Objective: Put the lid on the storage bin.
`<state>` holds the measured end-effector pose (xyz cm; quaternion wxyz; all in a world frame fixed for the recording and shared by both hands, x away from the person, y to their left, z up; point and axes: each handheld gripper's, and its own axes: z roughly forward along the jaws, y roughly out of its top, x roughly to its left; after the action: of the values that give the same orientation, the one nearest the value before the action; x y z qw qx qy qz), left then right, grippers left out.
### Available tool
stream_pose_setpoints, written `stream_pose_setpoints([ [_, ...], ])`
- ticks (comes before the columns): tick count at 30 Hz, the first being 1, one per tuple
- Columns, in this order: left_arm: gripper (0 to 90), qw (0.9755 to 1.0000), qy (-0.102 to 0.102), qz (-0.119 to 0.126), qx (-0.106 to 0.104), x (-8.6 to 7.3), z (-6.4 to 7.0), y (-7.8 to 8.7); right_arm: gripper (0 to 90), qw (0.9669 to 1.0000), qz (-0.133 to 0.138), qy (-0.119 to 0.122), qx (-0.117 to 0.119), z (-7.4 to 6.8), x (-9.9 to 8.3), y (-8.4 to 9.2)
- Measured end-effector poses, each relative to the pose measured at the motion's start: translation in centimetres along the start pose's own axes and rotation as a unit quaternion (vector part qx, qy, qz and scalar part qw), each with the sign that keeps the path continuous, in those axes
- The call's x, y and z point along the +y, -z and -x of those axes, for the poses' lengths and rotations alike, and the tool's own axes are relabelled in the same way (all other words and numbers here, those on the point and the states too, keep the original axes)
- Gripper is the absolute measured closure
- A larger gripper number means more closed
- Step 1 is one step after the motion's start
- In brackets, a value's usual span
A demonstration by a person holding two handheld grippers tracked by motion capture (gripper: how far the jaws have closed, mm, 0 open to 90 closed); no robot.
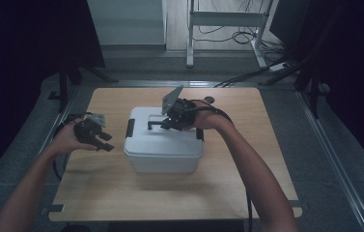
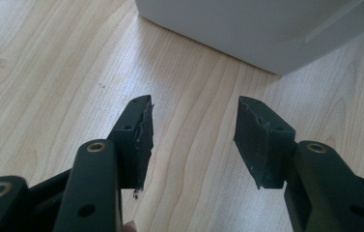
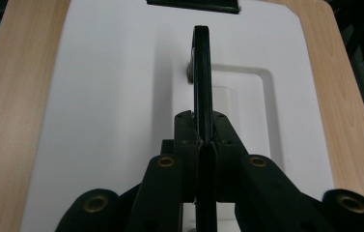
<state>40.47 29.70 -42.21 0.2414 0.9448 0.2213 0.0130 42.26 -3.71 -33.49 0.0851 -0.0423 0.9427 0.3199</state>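
A white plastic box (image 1: pixel 162 147) with a flat lid (image 3: pixel 112 96) stands mid-table. My right gripper (image 1: pixel 168 123) reaches over the lid from the right, shut on the lid's thin black handle (image 3: pixel 203 67), which stands up out of its recess (image 3: pixel 247 106). In the high view the handle (image 1: pixel 153 124) juts left from the jaws. My left gripper (image 1: pixel 105 141) hovers left of the box, open, with bare tabletop between its pads (image 2: pixel 141 135). The box's lower wall (image 2: pixel 266 34) lies just beyond it.
The box sits on a wooden table (image 1: pixel 121 193). Black latches (image 1: pixel 130 128) clip the lid at both ends, one at the far end in the right gripper view (image 3: pixel 194 5). A small dark disc (image 1: pixel 210 100) lies at the back. A metal frame (image 1: pixel 228 19) and cables stand behind.
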Motion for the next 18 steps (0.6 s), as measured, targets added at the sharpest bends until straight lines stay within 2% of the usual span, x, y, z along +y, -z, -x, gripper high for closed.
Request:
stream_pose_setpoints([
  [9,48.7,1.0,0.0,-0.002,-0.004,-0.1,-0.1,-0.6,83.0,1.0,-0.007,0.002,0.004,0.0,0.0,-1.1],
  [12,48.6,1.0,0.001,-0.003,-0.005,-0.3,-0.1,-0.8,82.4,1.0,-0.002,-0.005,0.005,0.0,-0.3,-1.4],
  [15,48.6,1.0,0.002,-0.004,-0.005,-0.5,-0.2,-0.9,72.2,0.9997,0.01,-0.022,0.003,0.2,-0.6,-1.3],
  [18,48.6,1.0,0.003,-0.003,-0.004,-0.6,-0.2,-0.8,62.9,0.9994,0.02,-0.027,0.0,0.1,-0.8,-0.8],
])
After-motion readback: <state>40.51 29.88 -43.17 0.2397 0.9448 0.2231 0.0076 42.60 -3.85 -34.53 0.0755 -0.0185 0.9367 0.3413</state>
